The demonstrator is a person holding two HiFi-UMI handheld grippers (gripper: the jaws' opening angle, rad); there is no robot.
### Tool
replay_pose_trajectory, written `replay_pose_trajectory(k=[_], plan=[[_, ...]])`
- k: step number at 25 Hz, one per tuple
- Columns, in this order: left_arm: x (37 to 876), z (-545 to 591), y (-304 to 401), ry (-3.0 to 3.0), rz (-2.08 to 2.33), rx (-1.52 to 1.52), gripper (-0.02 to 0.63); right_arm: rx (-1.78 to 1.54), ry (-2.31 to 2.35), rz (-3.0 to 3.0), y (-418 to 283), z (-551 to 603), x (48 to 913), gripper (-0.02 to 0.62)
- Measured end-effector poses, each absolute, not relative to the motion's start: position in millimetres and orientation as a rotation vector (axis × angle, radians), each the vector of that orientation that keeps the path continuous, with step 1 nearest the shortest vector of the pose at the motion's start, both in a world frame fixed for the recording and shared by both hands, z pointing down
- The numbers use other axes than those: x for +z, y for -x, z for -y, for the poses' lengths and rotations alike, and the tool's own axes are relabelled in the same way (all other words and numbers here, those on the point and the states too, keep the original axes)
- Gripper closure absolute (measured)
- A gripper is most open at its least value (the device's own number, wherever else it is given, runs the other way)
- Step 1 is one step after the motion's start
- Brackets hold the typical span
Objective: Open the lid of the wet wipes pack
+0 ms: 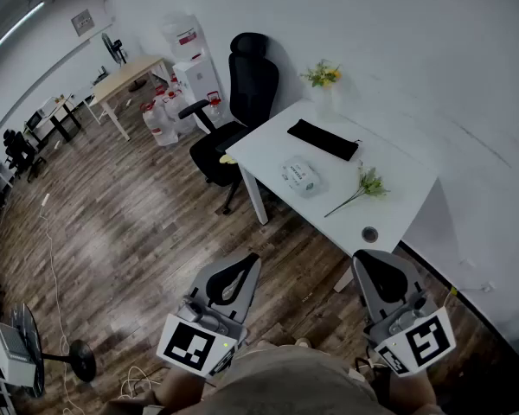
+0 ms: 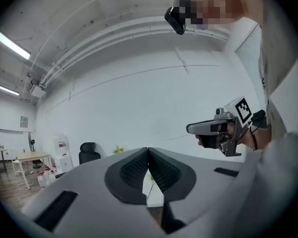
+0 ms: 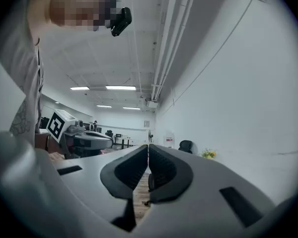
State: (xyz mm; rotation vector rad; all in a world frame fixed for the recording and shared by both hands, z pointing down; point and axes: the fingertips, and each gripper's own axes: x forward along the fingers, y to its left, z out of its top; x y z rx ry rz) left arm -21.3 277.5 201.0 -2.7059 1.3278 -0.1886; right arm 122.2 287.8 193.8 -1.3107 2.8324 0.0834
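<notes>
The wet wipes pack (image 1: pixel 301 177) lies flat near the middle of the white table (image 1: pixel 398 193), its lid down as far as I can see. Both grippers are held close to the person's body, well short of the table. My left gripper (image 1: pixel 250 258) (image 2: pixel 148 150) points level, jaws together with nothing between them. My right gripper (image 1: pixel 364 257) (image 3: pixel 148 145) is also level and shut on nothing. In the left gripper view the pack is hidden behind the jaws.
On the table lie a black cloth (image 1: pixel 323 138), a loose flower stem (image 1: pixel 362 185), a vase of flowers (image 1: pixel 323 78) and a small round object (image 1: pixel 369 233). A black office chair (image 1: pixel 238 111) stands at the table's left end. A fan base (image 1: pixel 76 359) and cables sit on the wood floor.
</notes>
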Motion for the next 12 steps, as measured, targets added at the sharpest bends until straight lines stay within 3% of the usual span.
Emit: replay_pose_trajectory(k=[12], plan=[[202.9,-274.9,22.4,2.681,-1.393,-0.192,0.589,0.015,1.264,-2.822,-127.5,-276.3,200.7,0.561]])
